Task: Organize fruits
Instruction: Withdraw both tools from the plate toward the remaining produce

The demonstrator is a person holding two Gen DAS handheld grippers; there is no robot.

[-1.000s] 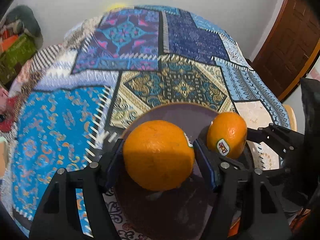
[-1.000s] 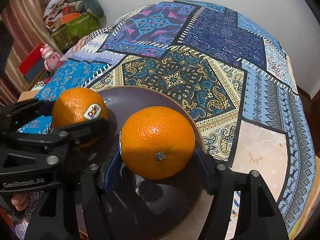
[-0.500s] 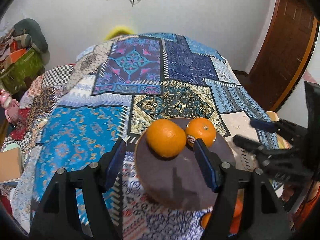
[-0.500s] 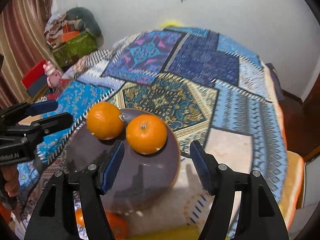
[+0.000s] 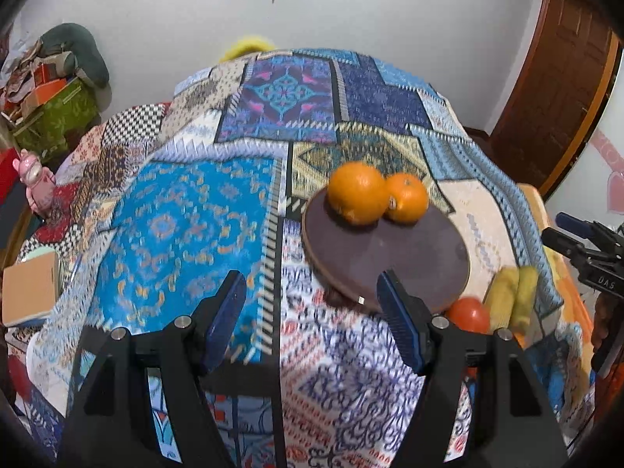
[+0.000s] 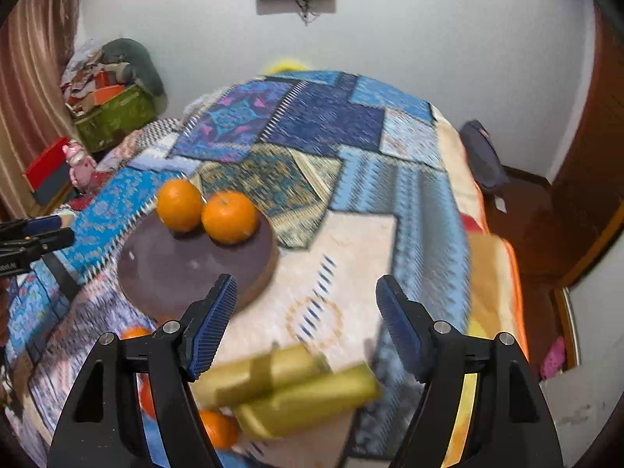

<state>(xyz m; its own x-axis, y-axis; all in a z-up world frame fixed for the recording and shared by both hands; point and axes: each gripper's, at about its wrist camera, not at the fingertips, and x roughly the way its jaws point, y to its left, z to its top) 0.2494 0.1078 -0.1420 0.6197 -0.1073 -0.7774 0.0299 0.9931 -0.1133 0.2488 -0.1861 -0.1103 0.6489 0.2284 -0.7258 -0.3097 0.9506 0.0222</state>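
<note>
- Oranges sit on the plate: a big orange (image 5: 357, 191) and a smaller orange (image 5: 407, 197) touch each other at the far side of the round dark plate (image 5: 421, 265), a bit right of the middle in the left view.
- The plate rests on the patterned cloth (image 5: 175, 234) that covers the surface.
- The left tongs (image 5: 312, 319) are spread wide with nothing between them, at the bottom of the frame, near the plate's close edge.
- The right tongs (image 6: 306, 319) are spread wide too, and hold nothing.
- More fruit waits off the plate. Yellow bananas (image 6: 284, 390) lie low in the right view, blurry, just under the right tongs. A red round fruit (image 5: 468, 314) sits beside the plate at the lower right of the left view. Small orange fruits (image 6: 218, 427) peek out at the bottom left of the right view.
- I think two oranges are done and the job is partly finished.
- The next move is likely to pick another fruit. The bananas look closest to the right tongs. The tongs would need to go down over them and squeeze gently, then carry them to the bare part of the plate.
</note>
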